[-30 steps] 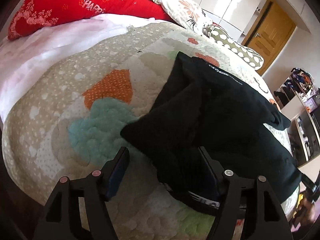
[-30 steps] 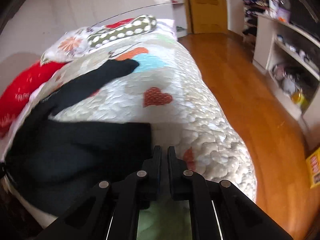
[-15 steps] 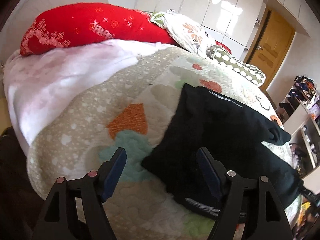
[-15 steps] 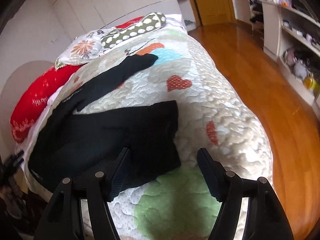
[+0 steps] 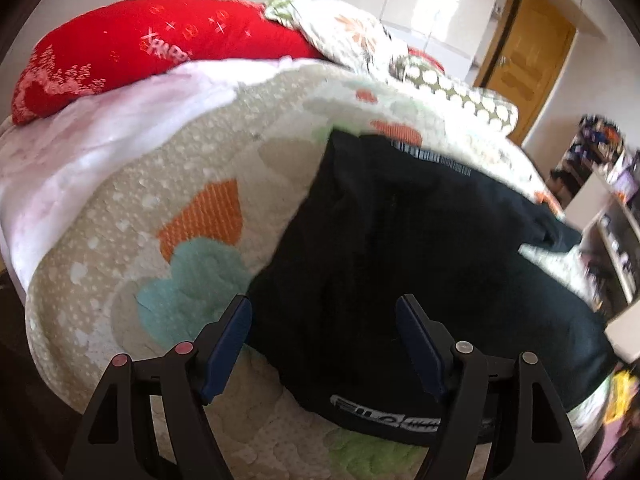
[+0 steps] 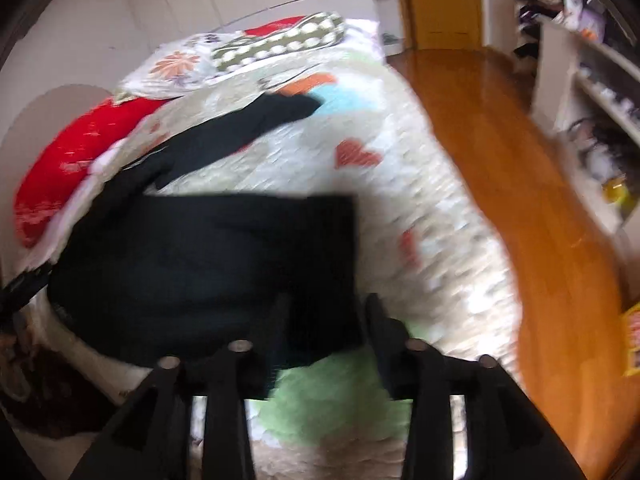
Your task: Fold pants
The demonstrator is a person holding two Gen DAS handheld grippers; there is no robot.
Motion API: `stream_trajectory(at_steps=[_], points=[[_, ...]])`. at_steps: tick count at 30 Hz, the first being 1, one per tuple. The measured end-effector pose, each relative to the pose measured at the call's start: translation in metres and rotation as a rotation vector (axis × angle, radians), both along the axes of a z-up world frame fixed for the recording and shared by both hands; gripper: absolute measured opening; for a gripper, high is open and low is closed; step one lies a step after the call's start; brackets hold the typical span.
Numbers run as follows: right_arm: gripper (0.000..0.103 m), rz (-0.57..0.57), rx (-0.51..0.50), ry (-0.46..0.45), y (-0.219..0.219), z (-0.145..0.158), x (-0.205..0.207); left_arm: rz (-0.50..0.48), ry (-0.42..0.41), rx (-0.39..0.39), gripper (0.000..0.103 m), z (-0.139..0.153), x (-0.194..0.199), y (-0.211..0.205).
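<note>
Black pants [image 5: 400, 264] lie on the quilted bedspread [image 5: 168, 216], waistband with white lettering near the front edge. One leg stretches toward the pillows; the other is folded back over the body and ends in a straight hem in the right wrist view [image 6: 224, 256]. My left gripper [image 5: 324, 320] is open and empty, just above the pants' near left edge. My right gripper [image 6: 328, 312] is open and empty over the hem corner of the folded leg. The right wrist view is blurred.
A red pillow [image 5: 132, 48], a floral pillow [image 5: 348, 36] and a green dotted pillow [image 5: 460, 100] line the head of the bed. Wooden floor [image 6: 520, 184] and white shelves [image 6: 592, 92] lie to the right of the bed. A wooden door [image 5: 524, 68] stands beyond.
My right gripper went from shut to open and let go of the folded leg, then closed in over its hem corner. My left gripper stayed open, pulled back, then moved in again.
</note>
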State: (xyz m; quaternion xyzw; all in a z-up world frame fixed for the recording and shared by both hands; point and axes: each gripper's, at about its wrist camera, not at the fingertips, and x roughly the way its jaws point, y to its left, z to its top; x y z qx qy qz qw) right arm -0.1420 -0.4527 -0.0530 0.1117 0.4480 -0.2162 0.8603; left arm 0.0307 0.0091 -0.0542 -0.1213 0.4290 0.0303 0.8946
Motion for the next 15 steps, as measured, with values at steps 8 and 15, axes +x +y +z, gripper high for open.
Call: stream_trajectory(at_steps=[8,15], points=[[0.056,0.195,-0.014,-0.129,0.035,0.038,0.065,-0.01,0.001,-0.01,0.08,0.008,0.032,-0.007],[0.064,0.372,-0.019,-0.083,0.054,0.013,0.18,-0.046,-0.007,-0.035,0.091,0.02,0.106,-0.011]])
